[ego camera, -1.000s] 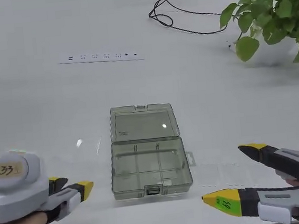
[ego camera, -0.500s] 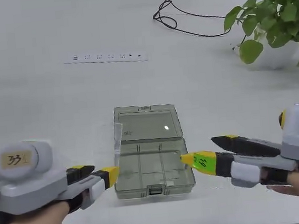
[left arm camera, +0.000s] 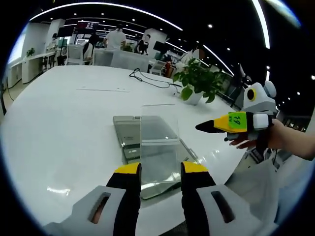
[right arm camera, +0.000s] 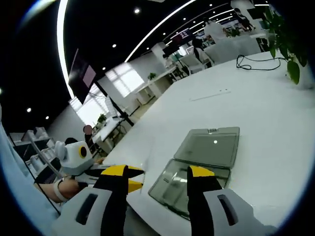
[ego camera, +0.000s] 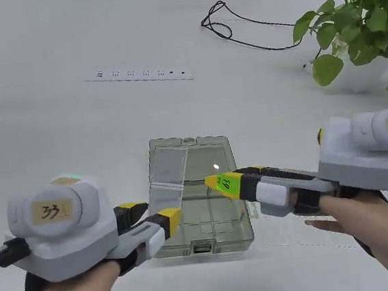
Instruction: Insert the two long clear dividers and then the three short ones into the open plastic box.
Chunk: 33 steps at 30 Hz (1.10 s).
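The open smoky plastic box lies on the white table, its lid folded flat behind it. My left gripper is shut on a clear divider, which stands upright over the box's left side. In the left gripper view the clear divider rises between the jaws of my left gripper, with the box behind it. My right gripper hovers open over the box's right half with nothing in it. The right gripper view has my right gripper above the box. More clear dividers lie flat to the right of the box.
A white power strip lies at the back of the table. A black cable loops beyond it. A leafy plant in a white pot stands at the back right. Other desks and people are in the room behind.
My left gripper took the clear divider from the table left of the box and lifted it over the box. My right gripper moved left, above the box.
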Tool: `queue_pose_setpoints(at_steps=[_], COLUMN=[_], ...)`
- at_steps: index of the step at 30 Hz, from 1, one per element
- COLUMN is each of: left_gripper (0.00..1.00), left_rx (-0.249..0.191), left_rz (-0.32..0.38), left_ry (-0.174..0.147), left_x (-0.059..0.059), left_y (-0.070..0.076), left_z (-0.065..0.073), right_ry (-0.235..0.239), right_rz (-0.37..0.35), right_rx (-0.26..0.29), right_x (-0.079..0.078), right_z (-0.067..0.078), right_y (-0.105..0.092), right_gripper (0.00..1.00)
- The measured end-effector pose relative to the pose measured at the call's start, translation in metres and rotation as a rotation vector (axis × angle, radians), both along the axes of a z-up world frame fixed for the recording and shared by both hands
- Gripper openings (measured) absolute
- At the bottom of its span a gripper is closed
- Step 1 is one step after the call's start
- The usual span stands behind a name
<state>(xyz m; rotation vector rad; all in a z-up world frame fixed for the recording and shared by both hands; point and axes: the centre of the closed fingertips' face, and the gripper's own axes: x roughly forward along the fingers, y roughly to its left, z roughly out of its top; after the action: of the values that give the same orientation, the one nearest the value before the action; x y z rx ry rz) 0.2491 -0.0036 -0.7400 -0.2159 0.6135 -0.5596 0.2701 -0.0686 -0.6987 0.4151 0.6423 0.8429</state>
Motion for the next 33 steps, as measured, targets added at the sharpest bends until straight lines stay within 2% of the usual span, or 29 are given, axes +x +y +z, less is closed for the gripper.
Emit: queue_pose_setpoints(at_steps=[10,17,20,31,33], left_gripper=[0.29,0.29,0.29,0.29,0.29], left_rx=[-0.013,-0.021,-0.024,-0.04,-0.056], left_rz=[-0.014,-0.01,-0.011,-0.003,0.004], left_ry=[-0.006,-0.019,-0.022,-0.026,-0.018], left_x=[0.0,0.001,0.0,0.003,0.003], left_y=[-0.008,-0.01,-0.01,-0.012,-0.012], left_z=[-0.001,0.0,0.0,0.002,0.002], right_ry=[0.043,0.092,0.102,0.09,0.088], right_rz=[0.011,0.021,0.025,0.039,0.037], right_rx=[0.007,0.016,0.019,-0.01,-0.012], right_x=[0.006,0.006,0.006,0.005,0.006], right_z=[-0.006,-0.012,-0.013,-0.014,-0.013], right_y=[0.019,0.03,0.033,0.041,0.041], right_gripper=[0.29,0.15,0.13,0.04,0.03])
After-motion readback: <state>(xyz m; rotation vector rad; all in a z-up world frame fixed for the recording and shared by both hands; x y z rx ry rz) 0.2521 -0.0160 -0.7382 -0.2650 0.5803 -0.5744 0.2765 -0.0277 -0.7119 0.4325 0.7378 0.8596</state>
